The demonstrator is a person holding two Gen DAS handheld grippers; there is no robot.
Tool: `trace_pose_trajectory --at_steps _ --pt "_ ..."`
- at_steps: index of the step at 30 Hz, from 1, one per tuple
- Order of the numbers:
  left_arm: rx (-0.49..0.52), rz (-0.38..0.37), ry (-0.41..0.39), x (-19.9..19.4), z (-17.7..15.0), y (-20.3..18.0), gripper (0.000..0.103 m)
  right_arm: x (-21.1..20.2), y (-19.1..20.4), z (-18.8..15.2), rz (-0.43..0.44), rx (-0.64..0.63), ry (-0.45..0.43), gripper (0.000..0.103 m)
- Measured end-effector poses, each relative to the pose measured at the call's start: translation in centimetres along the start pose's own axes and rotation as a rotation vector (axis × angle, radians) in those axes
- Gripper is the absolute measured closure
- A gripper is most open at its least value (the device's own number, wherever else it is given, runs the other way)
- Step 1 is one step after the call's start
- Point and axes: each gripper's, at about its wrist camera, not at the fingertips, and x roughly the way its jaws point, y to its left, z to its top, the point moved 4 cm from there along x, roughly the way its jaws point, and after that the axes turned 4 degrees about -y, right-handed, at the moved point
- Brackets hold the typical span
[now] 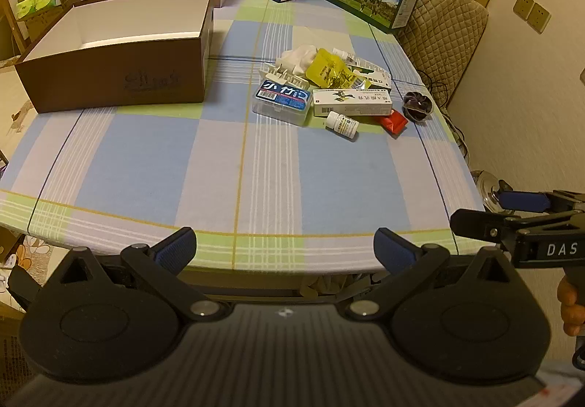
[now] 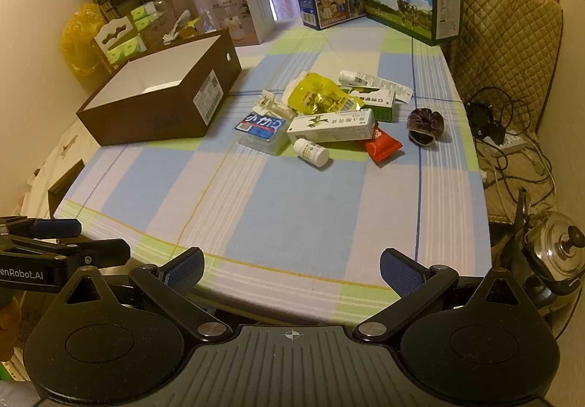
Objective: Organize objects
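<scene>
Both the left gripper (image 1: 284,249) and right gripper (image 2: 291,267) hover with fingers spread wide, holding nothing. Right of the open brown box (image 1: 117,52), a pile of small items (image 1: 329,89) lies on the tabletop (image 1: 182,166).

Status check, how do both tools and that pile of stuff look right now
Left tool and right tool open, empty, at near table edge. Clutter pile around the white medicine carton untouched; brown box empty. Nothing in the way.
</scene>
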Motion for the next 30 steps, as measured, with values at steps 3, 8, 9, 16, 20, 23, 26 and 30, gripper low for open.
trace_pose_trajectory --at_steps 3,8,9,16,20,23,26,30 --pt "-0.001 0.004 0.000 0.06 0.11 -0.14 0.001 0.03 -0.04 0.11 0.003 -0.003 0.000 0.002" --pt "-0.003 0.008 0.000 0.21 0.23 -0.33 0.001 0.09 -0.17 0.25 0.010 -0.006 0.000 0.002" --pt "-0.003 0.009 -0.001 0.22 0.22 -0.34 0.001 0.10 -0.18 0.28 0.011 -0.007 0.000 0.002" --pt "-0.005 0.011 -0.003 0.24 0.24 -0.35 0.001 0.08 -0.26 0.41 0.015 -0.009 -0.003 0.002" --pt "-0.003 0.013 -0.005 0.26 0.26 -0.44 0.001 -0.01 -0.35 0.41 0.014 -0.008 -0.002 0.002" --pt "-0.004 0.011 -0.002 0.35 0.10 -0.57 0.001 -0.06 -0.36 0.35 0.015 -0.010 -0.001 0.002" --pt "-0.005 0.010 0.000 0.31 -0.04 -0.75 0.001 -0.14 -0.34 0.20 0.018 -0.013 0.001 0.002" --pt "-0.006 0.010 0.000 0.15 -0.19 -0.71 0.001 -0.23 -0.29 0.05 0.020 -0.014 0.001 0.002"
